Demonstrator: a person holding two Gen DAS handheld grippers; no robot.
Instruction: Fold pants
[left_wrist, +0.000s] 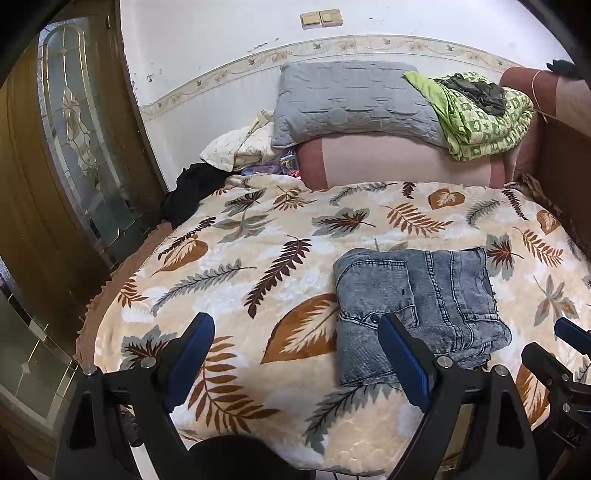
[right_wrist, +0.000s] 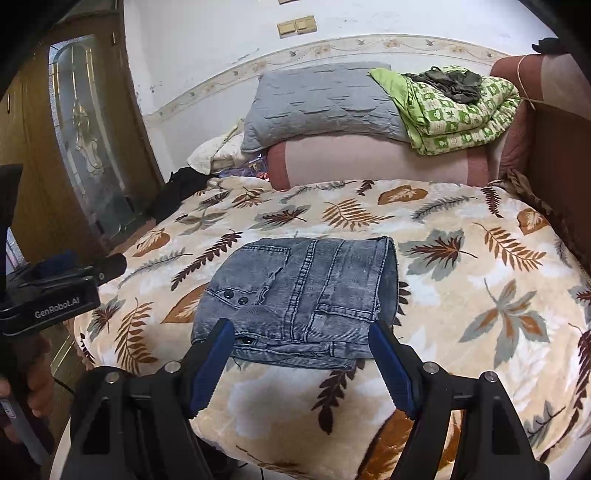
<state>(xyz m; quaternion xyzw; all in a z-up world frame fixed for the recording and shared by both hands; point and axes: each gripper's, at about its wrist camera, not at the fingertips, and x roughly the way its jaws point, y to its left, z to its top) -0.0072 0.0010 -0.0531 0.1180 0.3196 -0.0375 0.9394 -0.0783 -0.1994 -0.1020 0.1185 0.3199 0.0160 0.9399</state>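
Grey-blue denim pants (left_wrist: 417, 306) lie folded into a compact rectangle on the leaf-patterned blanket (left_wrist: 229, 280); they also show in the right wrist view (right_wrist: 299, 299). My left gripper (left_wrist: 295, 328) is open and empty, held at the near edge of the bed, left of the pants. My right gripper (right_wrist: 301, 336) is open and empty, with its blue fingers on either side of the pants' near edge, just short of it. The right gripper shows at the right edge of the left wrist view (left_wrist: 554, 365), and the left gripper at the left edge of the right wrist view (right_wrist: 51, 291).
A grey pillow (left_wrist: 351, 99) and a green patterned quilt (left_wrist: 480, 114) rest on a pink bolster (left_wrist: 399, 158) at the head of the bed. Black clothing (left_wrist: 192, 188) lies at the far left corner. A wooden door with glass (left_wrist: 74, 140) stands left.
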